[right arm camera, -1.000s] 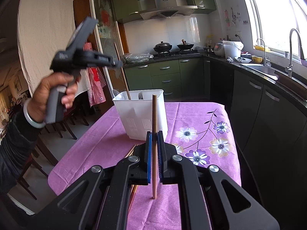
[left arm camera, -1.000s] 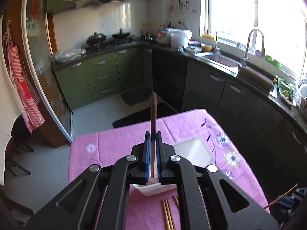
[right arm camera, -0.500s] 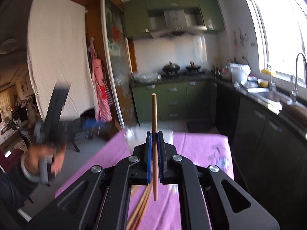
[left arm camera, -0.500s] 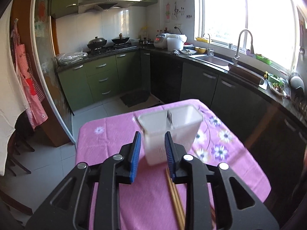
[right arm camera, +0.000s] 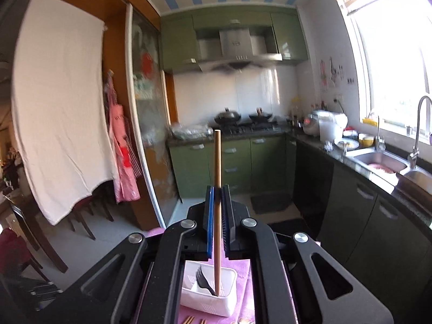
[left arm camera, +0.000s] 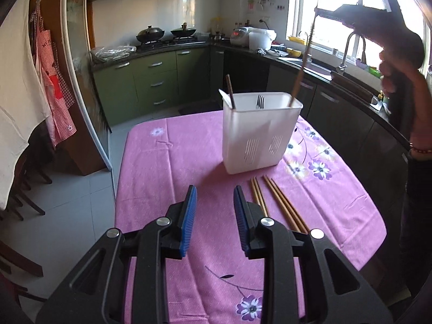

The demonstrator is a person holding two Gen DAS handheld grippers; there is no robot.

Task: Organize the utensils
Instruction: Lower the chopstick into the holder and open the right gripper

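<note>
A white utensil holder [left arm camera: 259,132] stands on the purple tablecloth [left arm camera: 167,162]. It holds a black fork [left arm camera: 260,101] and a dark chopstick [left arm camera: 230,90] at its left end. My left gripper [left arm camera: 215,205] is open and empty, low over the cloth in front of the holder. Several wooden chopsticks [left arm camera: 280,202] lie just right of it. My right gripper [right arm camera: 218,216] is shut on a wooden chopstick [right arm camera: 217,189], held upright above the holder [right arm camera: 210,294], its lower end inside the right compartment. That chopstick also shows in the left wrist view [left arm camera: 299,75].
The table's left edge drops to a tiled floor [left arm camera: 67,216]. Green cabinets [left arm camera: 151,81], a stove with pans [left arm camera: 164,33] and a sink counter [left arm camera: 324,67] ring the room. A fork [right arm camera: 201,278] stands inside the holder beside the held chopstick.
My left gripper let go of its chopstick into the holder, opened and pulled back low. My right gripper rose and moved over the holder, bringing its chopstick's tip inside.
</note>
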